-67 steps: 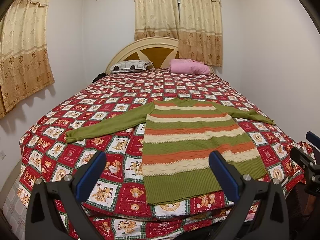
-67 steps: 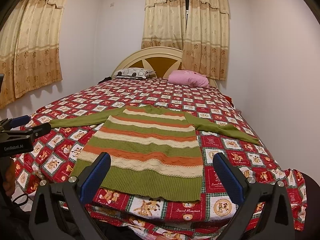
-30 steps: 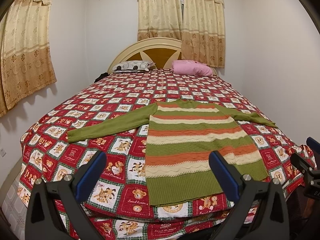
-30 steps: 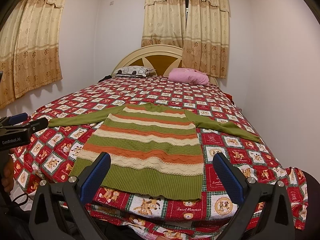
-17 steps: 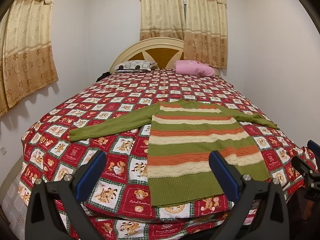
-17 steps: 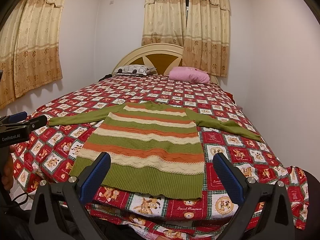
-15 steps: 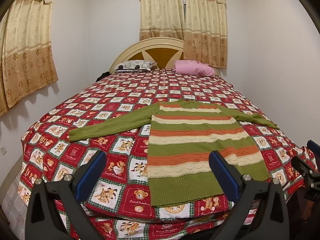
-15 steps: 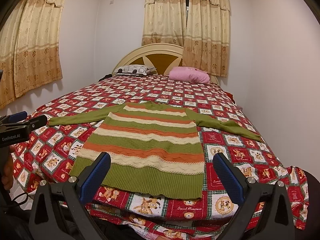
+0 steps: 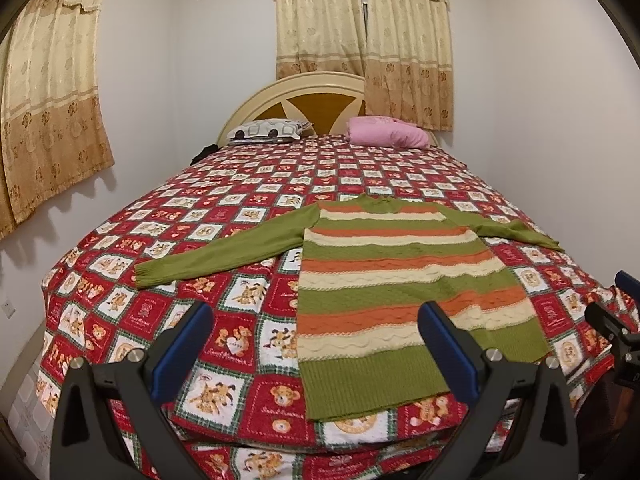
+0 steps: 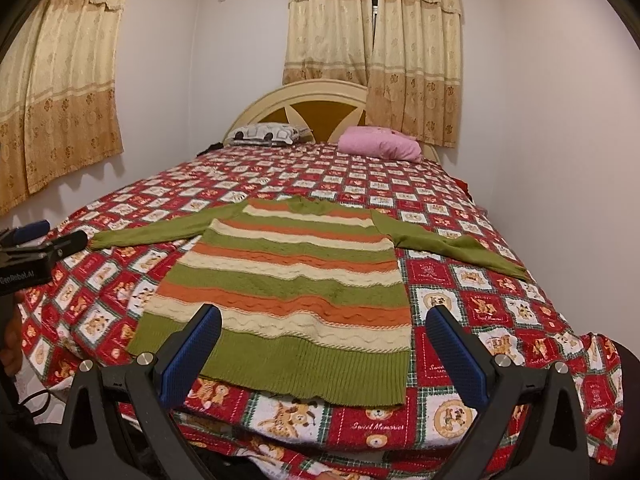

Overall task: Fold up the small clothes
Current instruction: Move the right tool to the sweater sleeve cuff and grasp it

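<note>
A small knitted sweater (image 9: 400,280) (image 10: 296,280) with green, orange and cream stripes lies flat on the bed, hem nearest me and both green sleeves spread out. Its left sleeve (image 9: 224,248) reaches toward the bed's left side; the right sleeve (image 10: 452,248) reaches right. My left gripper (image 9: 314,354) hovers open at the foot of the bed, near the hem's left part, holding nothing. Open and empty too, my right gripper (image 10: 324,354) hangs over the hem. Each gripper shows at the edge of the other's view: the left gripper (image 10: 32,256), the right gripper (image 9: 616,328).
The bed carries a red patchwork quilt (image 9: 240,200) with bear prints. A grey-white pillow (image 9: 264,132) and a pink pillow (image 9: 384,136) lie by the curved headboard (image 9: 316,96). Curtains (image 10: 60,80) hang left and behind; a white wall stands close on the right.
Both views have shifted slightly; the sweater appears a little farther right and higher in the left wrist view. The sweater itself has not moved and both grippers stay open.
</note>
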### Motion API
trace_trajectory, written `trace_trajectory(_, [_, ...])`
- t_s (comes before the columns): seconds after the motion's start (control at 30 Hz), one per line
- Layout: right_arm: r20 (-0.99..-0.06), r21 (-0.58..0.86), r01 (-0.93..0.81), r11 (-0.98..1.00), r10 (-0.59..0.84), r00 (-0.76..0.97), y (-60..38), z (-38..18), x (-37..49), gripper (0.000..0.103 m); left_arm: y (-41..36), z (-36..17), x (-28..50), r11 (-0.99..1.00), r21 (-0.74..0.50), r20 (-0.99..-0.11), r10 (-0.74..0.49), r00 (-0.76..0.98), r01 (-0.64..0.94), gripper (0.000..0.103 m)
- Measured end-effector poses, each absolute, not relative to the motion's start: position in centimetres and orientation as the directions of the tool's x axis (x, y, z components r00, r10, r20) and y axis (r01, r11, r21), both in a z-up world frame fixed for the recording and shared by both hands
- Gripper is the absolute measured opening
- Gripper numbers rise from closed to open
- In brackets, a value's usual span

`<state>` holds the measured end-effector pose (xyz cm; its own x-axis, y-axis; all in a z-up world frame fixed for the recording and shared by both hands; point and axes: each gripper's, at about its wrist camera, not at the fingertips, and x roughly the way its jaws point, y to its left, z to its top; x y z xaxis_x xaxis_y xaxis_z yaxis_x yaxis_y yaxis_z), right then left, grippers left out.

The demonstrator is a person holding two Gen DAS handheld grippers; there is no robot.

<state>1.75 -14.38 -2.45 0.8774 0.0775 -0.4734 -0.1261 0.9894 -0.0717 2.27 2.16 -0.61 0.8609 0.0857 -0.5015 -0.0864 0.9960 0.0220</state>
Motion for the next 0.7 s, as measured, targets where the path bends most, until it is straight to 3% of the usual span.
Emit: trace_trajectory(0.7, [-0.626,-0.033,-0.058,0.998,0.025,0.779,-17.8,-6.4,13.2,0.102,2.2,-4.6,12.9,0.994,0.101,-0.608,0.102,0.788,-0.051,0.103])
